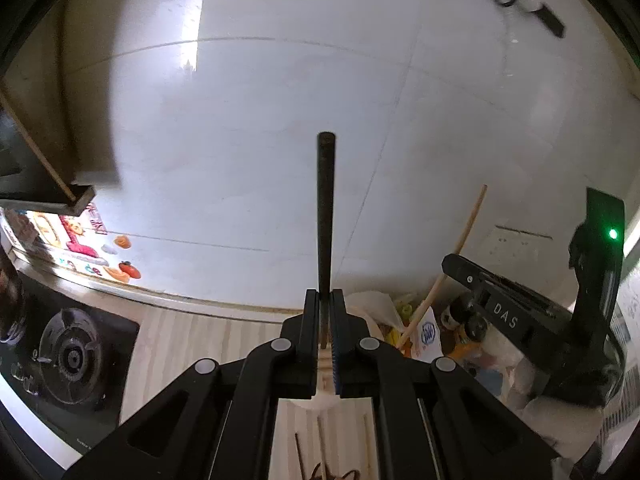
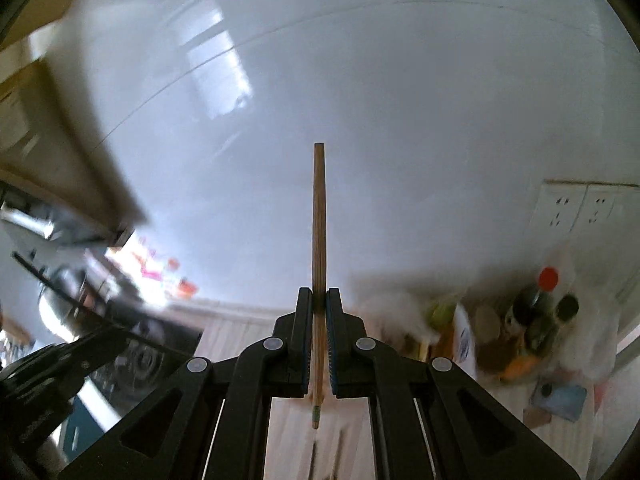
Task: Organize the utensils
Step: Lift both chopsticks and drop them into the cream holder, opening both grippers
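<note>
My left gripper [image 1: 325, 300] is shut on a dark chopstick [image 1: 325, 208] that points straight up in front of the white tiled wall. My right gripper [image 2: 319, 298] is shut on a light wooden chopstick [image 2: 319, 224], also upright, its lower tip reaching below the jaws. The right gripper also shows at the right of the left wrist view [image 1: 516, 312], with its wooden chopstick [image 1: 456, 248] slanting up. Several more chopsticks [image 1: 320, 444] lie on the pale wooden counter below my left gripper.
A gas stove [image 1: 68, 356] is set in the counter at the left. Bags, bottles and packets [image 2: 520, 320] crowd the counter's right end. Wall sockets [image 2: 576, 208] are at the right. A cabinet [image 1: 48, 120] hangs at the upper left.
</note>
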Motion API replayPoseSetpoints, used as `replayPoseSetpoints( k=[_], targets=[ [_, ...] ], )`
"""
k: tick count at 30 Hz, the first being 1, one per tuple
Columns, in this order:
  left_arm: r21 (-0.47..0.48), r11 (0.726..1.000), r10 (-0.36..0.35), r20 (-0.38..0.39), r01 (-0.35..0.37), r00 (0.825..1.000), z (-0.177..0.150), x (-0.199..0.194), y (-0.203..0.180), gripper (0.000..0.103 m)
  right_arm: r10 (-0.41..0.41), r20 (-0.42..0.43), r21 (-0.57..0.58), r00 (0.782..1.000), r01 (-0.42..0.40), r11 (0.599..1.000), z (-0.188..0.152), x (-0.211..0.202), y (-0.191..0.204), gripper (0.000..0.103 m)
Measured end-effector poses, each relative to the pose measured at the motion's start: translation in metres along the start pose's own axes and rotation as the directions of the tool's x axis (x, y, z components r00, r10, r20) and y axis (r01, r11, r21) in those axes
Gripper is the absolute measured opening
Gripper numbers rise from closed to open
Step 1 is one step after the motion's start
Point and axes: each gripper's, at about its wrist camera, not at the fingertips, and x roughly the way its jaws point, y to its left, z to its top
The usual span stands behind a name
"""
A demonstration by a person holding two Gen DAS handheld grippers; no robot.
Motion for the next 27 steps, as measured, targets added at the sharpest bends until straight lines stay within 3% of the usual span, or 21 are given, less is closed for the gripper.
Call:
replayPoseSetpoints(
  k=[12, 27],
  targets=[
    [-0.015, 1.000, 0.019, -0.192, -0.022, 0.981, 0.011, 0.112, 0.006, 0.002, -0.054, 0.097, 0.022, 0.994, 0.052, 0.998, 0.027, 0.070, -0.015, 0.007],
    [-0.070, 0.997, 0.002, -0.325, -0.026, 0.946, -0.008, 0.152, 0.019, 0.004, -0.017, -0.096, -0.057, 0.995, 0.011, 0.998, -0.002, 0.139, -0.025, 0.007]
  ],
)
